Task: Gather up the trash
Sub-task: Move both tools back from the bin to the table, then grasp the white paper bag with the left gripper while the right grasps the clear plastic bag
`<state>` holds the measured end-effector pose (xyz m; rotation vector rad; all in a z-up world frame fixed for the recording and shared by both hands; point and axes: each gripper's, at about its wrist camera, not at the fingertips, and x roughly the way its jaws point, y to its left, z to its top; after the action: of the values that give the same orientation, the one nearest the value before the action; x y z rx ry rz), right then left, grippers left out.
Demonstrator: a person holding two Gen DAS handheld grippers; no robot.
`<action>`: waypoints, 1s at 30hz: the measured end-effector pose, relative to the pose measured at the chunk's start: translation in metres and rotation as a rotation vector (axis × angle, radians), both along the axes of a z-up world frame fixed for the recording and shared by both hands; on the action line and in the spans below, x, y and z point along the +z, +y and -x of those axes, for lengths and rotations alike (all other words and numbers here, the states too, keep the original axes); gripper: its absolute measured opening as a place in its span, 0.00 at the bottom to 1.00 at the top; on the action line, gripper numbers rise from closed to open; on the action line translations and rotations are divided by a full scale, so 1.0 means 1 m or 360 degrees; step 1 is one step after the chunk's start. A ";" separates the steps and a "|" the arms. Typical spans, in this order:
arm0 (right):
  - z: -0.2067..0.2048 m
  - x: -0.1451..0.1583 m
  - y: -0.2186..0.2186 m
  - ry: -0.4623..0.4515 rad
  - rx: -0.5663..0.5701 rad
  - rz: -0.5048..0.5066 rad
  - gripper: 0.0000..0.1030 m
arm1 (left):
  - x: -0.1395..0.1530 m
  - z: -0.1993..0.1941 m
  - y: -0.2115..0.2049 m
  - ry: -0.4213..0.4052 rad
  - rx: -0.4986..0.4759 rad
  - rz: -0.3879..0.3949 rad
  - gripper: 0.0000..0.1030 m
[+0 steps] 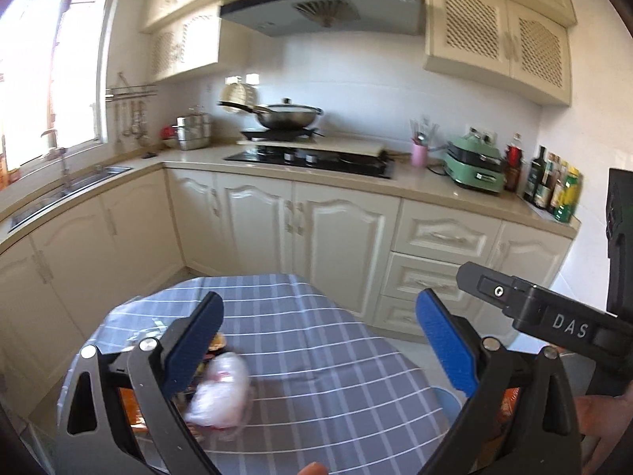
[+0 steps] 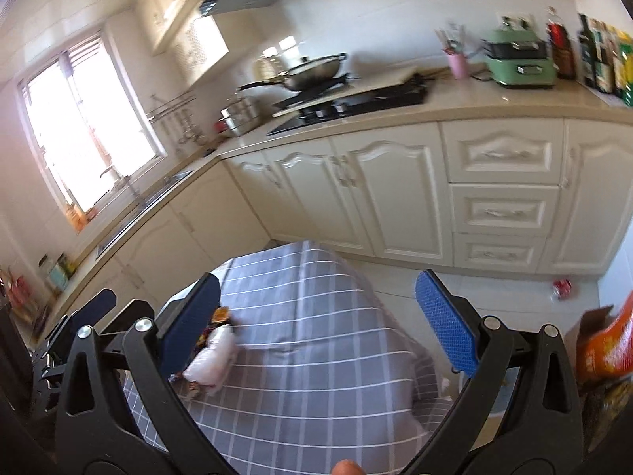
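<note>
Left gripper [image 1: 318, 342] and right gripper [image 2: 316, 324] both spread apart, holding nothing. Trash on the tablecloth [image 1: 316, 316]: crumpled plastic bag [image 1: 221, 394], blurry, maybe wrappers [image 1: 217, 342] beside it. We risk the bag sliding off or snagging cloth. Right unit reads "DAS"

The left gripper [image 1: 320, 340], a black hinged frame with blue textured pads, has its jaws spread wide, nothing between them. Its left finger [image 1: 196, 344] leans inward at the tip; its right finger [image 1: 445, 346] mirrors it. The right gripper [image 2: 316, 322], of the same black-and-blue build, is likewise splayed wide and empty. In the left wrist view its black body [image 1: 546, 312] reaches in from the right, with the person's bare fingers [image 1: 601, 415] showing just beneath it.
</note>
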<state>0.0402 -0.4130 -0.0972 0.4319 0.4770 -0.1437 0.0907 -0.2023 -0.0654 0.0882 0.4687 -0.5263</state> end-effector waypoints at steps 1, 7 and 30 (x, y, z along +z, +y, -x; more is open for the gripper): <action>-0.003 0.002 0.008 -0.0002 0.0024 0.0011 0.94 | 0.001 0.000 0.008 -0.0004 0.0021 0.0003 0.93; -0.021 0.003 0.052 0.0022 0.0148 0.0098 0.94 | -0.002 -0.003 0.060 -0.0026 0.0158 0.0033 0.93; -0.087 -0.064 0.144 0.0372 0.0428 0.0192 0.94 | -0.085 -0.047 0.245 0.0158 0.0705 -0.0031 0.93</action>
<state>0.1269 -0.2685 -0.1617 0.2297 0.7471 0.0381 0.1373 0.0424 -0.1502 -0.0240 0.5716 -0.0916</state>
